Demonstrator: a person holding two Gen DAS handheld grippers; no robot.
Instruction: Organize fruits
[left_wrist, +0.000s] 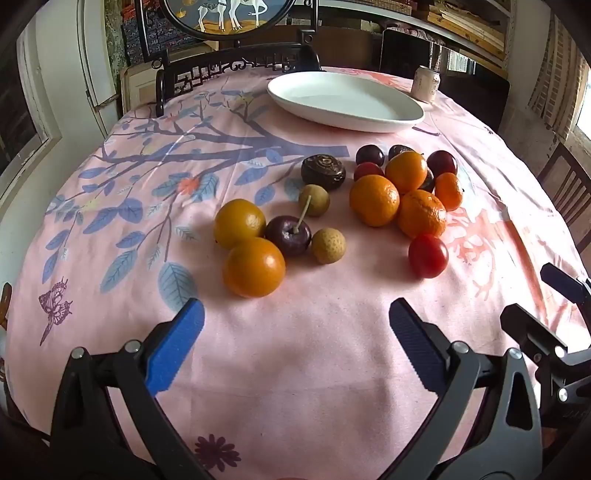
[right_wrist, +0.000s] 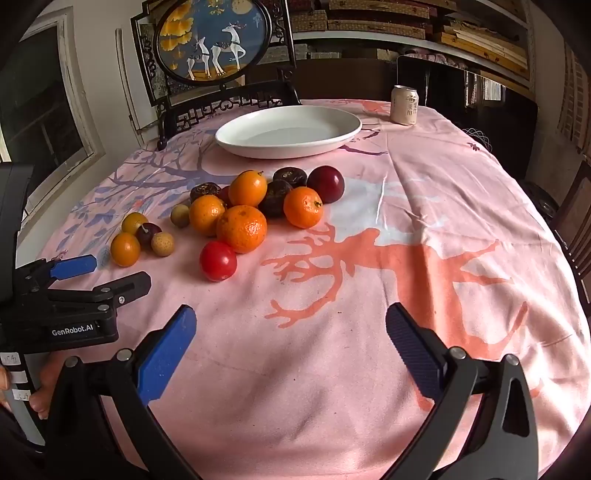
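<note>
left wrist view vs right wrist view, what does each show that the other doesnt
Only the left wrist view shows the butterfly print on the cloth.

Only the right wrist view shows the whole deer picture, the red branch print spread across the cloth, and the left gripper's label.

Both show the white plate with nothing on it, the can, the fruit loose on the cloth, and each view's own gripper open: left gripper, right gripper.

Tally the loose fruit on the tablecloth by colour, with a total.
Orange fruits: 6
Bright red fruits: 2
Dark purple-red fruits: 3
Dark brown fruits: 3
Tan longans: 2
Total: 16
</note>
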